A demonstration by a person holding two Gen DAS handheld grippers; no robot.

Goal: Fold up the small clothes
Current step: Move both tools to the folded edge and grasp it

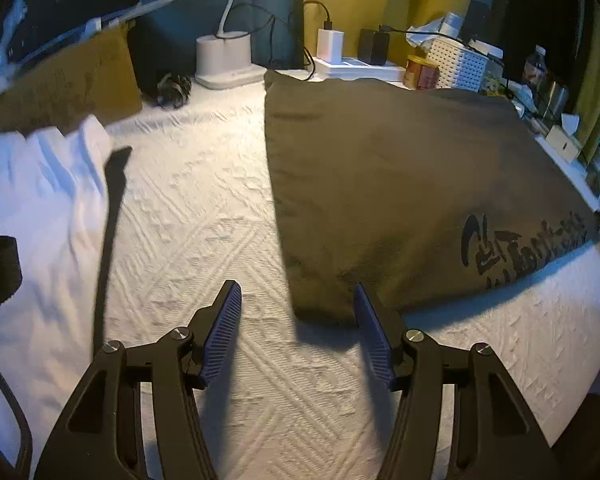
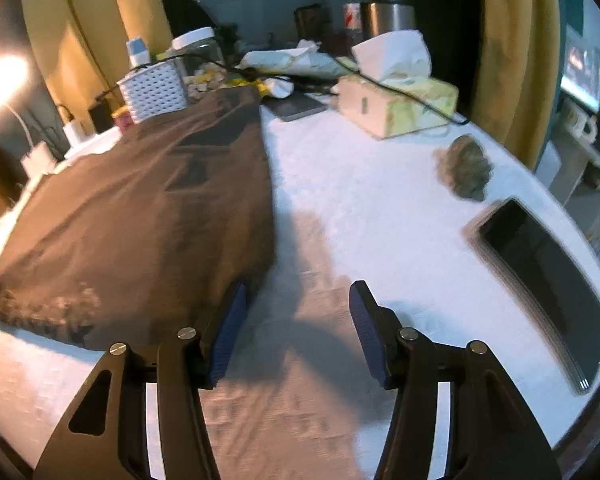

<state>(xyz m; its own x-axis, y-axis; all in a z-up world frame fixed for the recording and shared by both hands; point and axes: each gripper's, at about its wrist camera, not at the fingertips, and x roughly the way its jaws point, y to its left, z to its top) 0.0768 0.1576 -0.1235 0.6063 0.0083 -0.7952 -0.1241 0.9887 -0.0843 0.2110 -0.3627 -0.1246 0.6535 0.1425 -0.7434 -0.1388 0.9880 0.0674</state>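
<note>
A dark olive-brown garment (image 1: 400,184) with dark printed lettering lies flat on the white textured table cover (image 1: 204,216). My left gripper (image 1: 296,292) is open and empty, its jaws wide apart above the garment's near left corner. In the right wrist view the same garment (image 2: 148,216) lies left of centre. My right gripper (image 2: 296,294) is open and empty, just above the cover at the garment's near right corner; its left finger (image 2: 230,332) is at the fabric's edge.
A white cloth (image 1: 36,184) and a black strap (image 1: 110,248) lie at the left. A lamp base (image 1: 224,60), chargers, a white basket (image 1: 456,64) and a tin line the back. A tissue box (image 2: 396,100), a crumpled grey-green wad (image 2: 466,168) and a phone (image 2: 548,284) lie at the right.
</note>
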